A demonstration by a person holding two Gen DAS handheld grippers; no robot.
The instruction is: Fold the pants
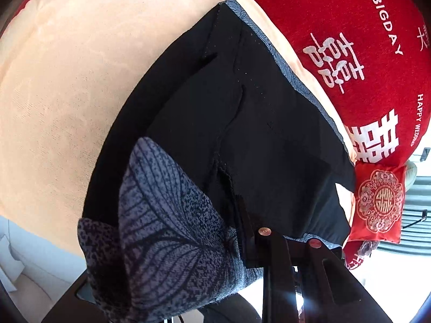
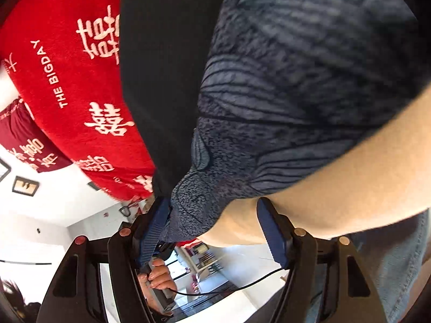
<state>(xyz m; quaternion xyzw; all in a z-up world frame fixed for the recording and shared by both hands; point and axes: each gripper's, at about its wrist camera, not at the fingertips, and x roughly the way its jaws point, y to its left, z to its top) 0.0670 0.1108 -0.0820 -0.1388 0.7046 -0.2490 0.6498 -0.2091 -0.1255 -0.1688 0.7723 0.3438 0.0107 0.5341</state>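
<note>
Black fingers [image 1: 243, 215] on smooth dark pants [image 1: 215, 107], grey leaf-print lining.

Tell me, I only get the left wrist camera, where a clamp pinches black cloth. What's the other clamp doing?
Observer: The right gripper stands open; a patterned corner of the pants sits between its fingers, against one pad only.
Operator: Is anyone visible there?
Observer: Yes, below the fingers a hand grips a grey handle.
Operator: Anything attached?
Observer: A black cable trails from it.
</note>
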